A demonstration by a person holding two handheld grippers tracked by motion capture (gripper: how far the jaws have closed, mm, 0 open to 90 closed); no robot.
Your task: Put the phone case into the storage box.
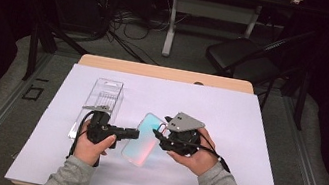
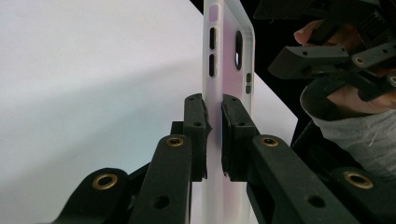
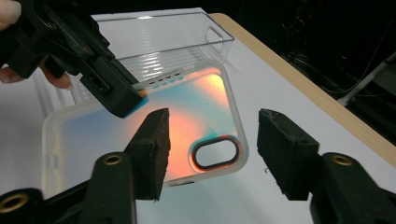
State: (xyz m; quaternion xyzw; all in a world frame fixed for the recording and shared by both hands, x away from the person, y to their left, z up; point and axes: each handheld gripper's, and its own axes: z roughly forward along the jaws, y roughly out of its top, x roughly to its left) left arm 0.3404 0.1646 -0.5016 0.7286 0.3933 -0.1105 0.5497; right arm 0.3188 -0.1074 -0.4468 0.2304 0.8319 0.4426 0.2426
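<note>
The left gripper [image 1: 131, 132] is clamping one edge of the iridescent phone case [image 1: 143, 138], holding it just above the white mat [image 1: 229, 118]; the right gripper [image 3: 212, 149] is standing apart, its jaws spread around the case's camera corner without touching, and the clear plastic box [image 1: 106, 95] is lying just behind.

One phone case [image 1: 143, 138], one clear box [image 1: 103, 98], two grippers.

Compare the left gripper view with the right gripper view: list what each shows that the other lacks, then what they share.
Left gripper view alone: the left gripper from behind, shut on the phone case edge, with a grey sleeve beyond.
Right gripper view alone: the right gripper with jaws apart and nothing pressed between them, the clear plastic box, and the table's wooden edge.
Shared: the case and the white sheet.
</note>
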